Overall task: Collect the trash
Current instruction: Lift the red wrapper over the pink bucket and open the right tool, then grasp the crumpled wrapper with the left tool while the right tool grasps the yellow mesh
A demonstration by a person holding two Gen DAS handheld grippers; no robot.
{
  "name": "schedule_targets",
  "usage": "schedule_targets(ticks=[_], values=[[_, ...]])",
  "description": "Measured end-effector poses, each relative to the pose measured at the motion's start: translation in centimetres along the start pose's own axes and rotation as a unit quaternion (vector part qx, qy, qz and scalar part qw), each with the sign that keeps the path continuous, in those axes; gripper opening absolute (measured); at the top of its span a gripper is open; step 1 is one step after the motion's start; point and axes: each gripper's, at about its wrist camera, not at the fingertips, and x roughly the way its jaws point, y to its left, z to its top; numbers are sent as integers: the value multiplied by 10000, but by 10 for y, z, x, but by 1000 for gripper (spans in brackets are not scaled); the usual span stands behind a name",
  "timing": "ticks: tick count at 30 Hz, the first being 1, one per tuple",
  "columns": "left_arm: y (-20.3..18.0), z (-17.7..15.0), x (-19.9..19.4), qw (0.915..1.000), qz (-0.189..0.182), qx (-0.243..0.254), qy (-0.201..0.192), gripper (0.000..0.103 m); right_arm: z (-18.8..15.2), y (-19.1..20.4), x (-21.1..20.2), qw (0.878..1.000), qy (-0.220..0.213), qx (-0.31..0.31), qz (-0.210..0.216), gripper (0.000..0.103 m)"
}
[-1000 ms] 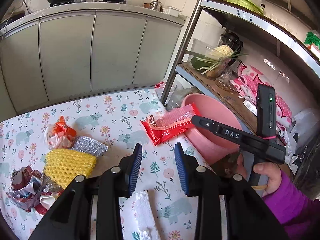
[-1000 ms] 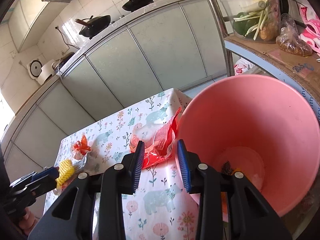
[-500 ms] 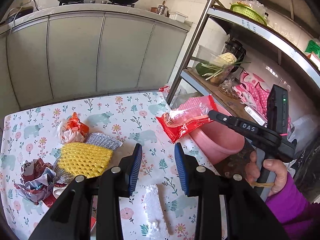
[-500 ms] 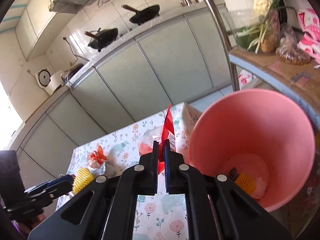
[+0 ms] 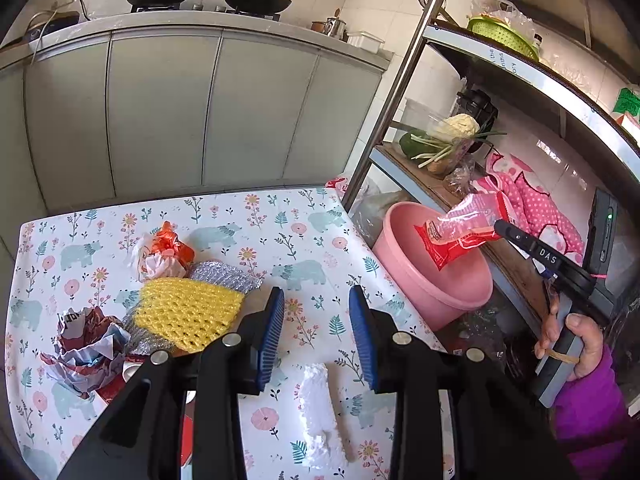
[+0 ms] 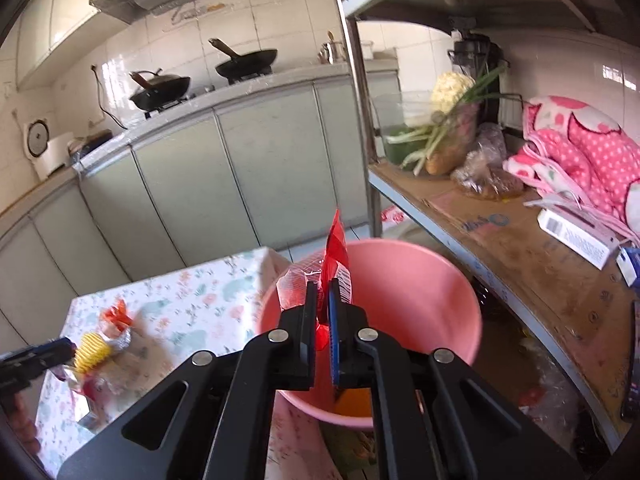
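My right gripper [image 6: 322, 292] is shut on a red and clear snack wrapper [image 6: 335, 252], held in the air over the pink bucket [image 6: 424, 280]. In the left wrist view the same wrapper [image 5: 460, 232] hangs from the right gripper [image 5: 498, 224] above the bucket [image 5: 404, 256]. My left gripper [image 5: 316, 320] stands open with nothing between its fingers, above the flowered tablecloth [image 5: 256, 220]. On the cloth lie a yellow foam net [image 5: 188, 312], a silver foil piece [image 5: 224, 276], an orange and white wrapper [image 5: 166, 250], crumpled red and white paper [image 5: 86, 344] and a white foam strip [image 5: 320, 412].
A metal shelf rack [image 5: 400, 80] stands right of the table, with vegetables [image 6: 448, 128], pink cloth [image 6: 576, 152] and boxes [image 6: 576, 236] on its shelf. Grey kitchen cabinets [image 5: 160, 112] with pans on the counter lie behind. A hand in a purple sleeve [image 5: 588, 412] holds the right gripper.
My right gripper closed on the red wrapper, lifted it off the table and carried it right, over the pink bucket. The left gripper stayed open, barely shifting.
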Motion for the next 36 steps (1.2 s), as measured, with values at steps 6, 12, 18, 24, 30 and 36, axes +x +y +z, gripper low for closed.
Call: schedule_targets(ticks=[6, 12, 18, 24, 30, 36], values=[[10, -3, -7, 9999, 111, -94, 42, 33, -19, -8, 13, 9987, 449, 17, -227, 7], [25, -7, -20, 9991, 375, -175, -47, 33, -24, -4, 11, 9984, 503, -36, -260, 26], [40, -10, -40, 9973, 660, -213, -245, 33, -25, 9, 4, 9987, 484, -141, -100, 28], [57, -12, -66, 9923, 1108, -75, -541, 33, -34, 36, -1, 9971, 598, -315, 349, 28], [77, -23, -85, 9877, 1439, -125, -591, 37, -46, 68, 1, 9919, 807, -566, 797, 28], [98, -41, -85, 9867, 1537, -361, -381, 42, -54, 96, 4, 9856, 976, -792, 1133, 28]])
